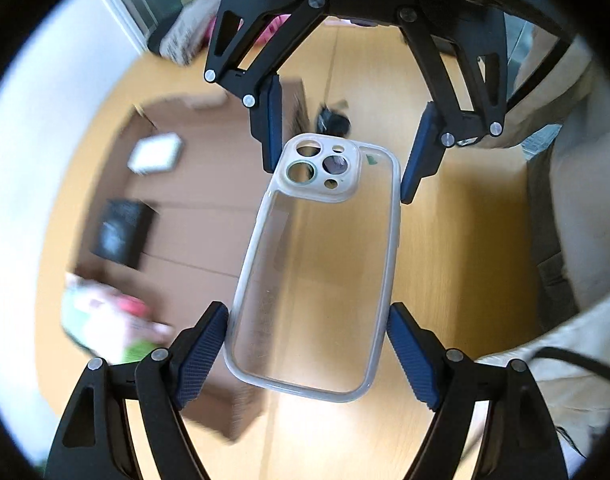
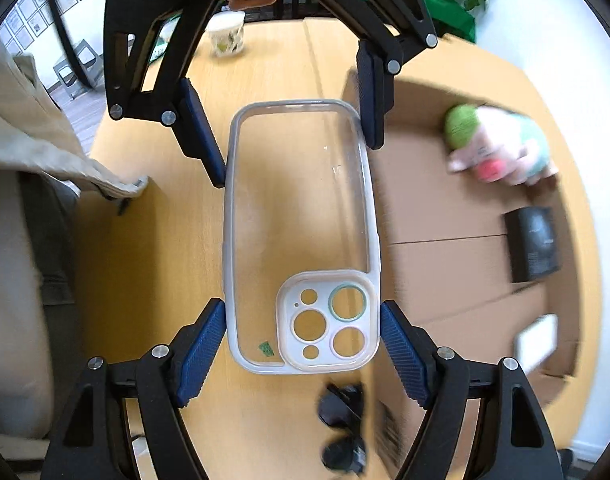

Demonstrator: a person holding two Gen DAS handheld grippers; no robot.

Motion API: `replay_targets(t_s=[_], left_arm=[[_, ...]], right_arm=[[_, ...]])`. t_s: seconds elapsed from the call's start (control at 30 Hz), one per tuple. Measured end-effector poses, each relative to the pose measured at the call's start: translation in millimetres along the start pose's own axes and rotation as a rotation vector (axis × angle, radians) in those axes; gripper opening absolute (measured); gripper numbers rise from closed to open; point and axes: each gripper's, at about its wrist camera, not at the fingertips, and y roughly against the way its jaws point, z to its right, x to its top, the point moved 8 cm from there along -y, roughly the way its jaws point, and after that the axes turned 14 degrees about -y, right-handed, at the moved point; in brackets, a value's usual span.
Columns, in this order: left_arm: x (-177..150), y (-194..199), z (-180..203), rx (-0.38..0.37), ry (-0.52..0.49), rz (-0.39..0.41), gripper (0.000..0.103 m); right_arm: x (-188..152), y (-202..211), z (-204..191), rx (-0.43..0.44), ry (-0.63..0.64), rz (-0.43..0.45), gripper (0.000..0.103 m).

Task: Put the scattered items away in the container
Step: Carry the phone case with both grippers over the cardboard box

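I had the clear phone case (image 1: 317, 268) pinched by its long side rails between both half-closed claws, left gripper (image 1: 307, 354) and right gripper (image 2: 303, 350), above the table beside the cardboard box (image 2: 457, 216); light, flexible, slippery, I judged.

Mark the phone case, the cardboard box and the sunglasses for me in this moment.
phone case (image 2: 301, 216): right wrist view, on its clear back panel.
cardboard box (image 2: 445, 216): right wrist view, on the bare brown floor inside it.
sunglasses (image 2: 343, 404): right wrist view, on the dark, blurred frame near the bottom.
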Motion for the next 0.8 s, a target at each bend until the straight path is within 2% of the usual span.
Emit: replay_targets(t_s=[0.1,0.13,0.3,0.43,0.63,0.8], left_arm=[[49.9,39.7,-39.1,0.066,-0.049,-0.006,0.080],[52.4,58.0,-32.0,0.079,-0.059,-0.003,0.080],[88.8,129.6,-47.7,0.147,-0.132,0.019,0.080],[111.4,167.9,-61.3,0.185,-0.155,0.035,0.080],[132.0,209.7,-73.1,0.236,-0.168,0.057,0.079],[137.8,221.1,-77.5,0.261,-0.194,0.059,0.079]], right_arm=[[20.0,52.1,10.3,-0.059,0.000,0.004,0.081],[24.2,69.7,12.5,-0.076,-0.003,0.007,0.081],[31.7,146.6,11.7,-0.144,-0.020,0.002,0.081],[33.0,202.5,10.4,-0.197,-0.031,-0.008,0.081],[32.6,255.8,12.4,-0.257,0.001,-0.039,0.081],[32.6,270.4,18.8,-0.293,0.033,-0.057,0.081]])
